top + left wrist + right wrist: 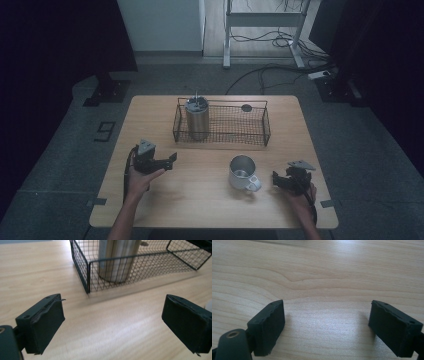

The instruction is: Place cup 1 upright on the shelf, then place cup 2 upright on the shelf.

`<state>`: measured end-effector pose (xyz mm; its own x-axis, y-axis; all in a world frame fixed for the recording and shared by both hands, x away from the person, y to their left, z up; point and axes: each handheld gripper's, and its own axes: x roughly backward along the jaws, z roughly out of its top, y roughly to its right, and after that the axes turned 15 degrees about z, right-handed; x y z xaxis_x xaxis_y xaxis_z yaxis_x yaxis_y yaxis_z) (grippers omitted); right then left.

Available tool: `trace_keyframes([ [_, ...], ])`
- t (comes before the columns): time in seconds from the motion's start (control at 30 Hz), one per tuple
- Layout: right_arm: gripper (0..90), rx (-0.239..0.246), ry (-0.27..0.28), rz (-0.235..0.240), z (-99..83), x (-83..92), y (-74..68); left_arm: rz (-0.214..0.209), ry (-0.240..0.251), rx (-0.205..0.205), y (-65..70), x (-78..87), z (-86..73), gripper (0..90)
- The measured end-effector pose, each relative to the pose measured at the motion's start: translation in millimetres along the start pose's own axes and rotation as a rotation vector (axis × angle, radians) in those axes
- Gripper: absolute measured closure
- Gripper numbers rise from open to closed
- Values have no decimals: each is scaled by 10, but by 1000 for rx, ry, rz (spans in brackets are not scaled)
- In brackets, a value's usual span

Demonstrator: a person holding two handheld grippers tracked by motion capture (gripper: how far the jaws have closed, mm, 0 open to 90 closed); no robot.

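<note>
My left gripper [170, 161] hovers over the table's left half, in front of the black wire basket [220, 139], and points toward it. In the left gripper view its jaws [112, 312] stand wide apart over bare wood, with the basket's corner [87, 277] just ahead. A steel tumbler [197, 119] stands upright in the basket's left end [117, 260]. A metal mug [242, 172] with a pale handle sits at front centre-right. My right gripper [276, 179] rests to the right of the mug, open, and in the right gripper view its jaws [327, 315] have only wood between them.
A small dark round object [246, 107] lies in the basket's right part. The wooden table [200, 210] has free room along its front. Beyond it are a grey floor, cables and a metal stand [260, 20].
</note>
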<state>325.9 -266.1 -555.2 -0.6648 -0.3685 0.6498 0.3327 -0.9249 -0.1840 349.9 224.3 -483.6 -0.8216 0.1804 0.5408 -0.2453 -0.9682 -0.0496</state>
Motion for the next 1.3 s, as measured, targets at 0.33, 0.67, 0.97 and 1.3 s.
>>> trace_keyframes([
  [0.33,131,0,0,0,0,0,0,-28,-42,-26,-21,107,-322,47],
  [0.67,131,-3,2,-4,0,-1,1,-20,-100,-56,-20,59,-536,62],
  [0.97,133,-2,1,2,2,1,5,-19,-110,-63,54,47,-569,63],
  [1.3,129,18,5,27,-11,64,4,-15,-111,-56,27,64,-563,67],
])
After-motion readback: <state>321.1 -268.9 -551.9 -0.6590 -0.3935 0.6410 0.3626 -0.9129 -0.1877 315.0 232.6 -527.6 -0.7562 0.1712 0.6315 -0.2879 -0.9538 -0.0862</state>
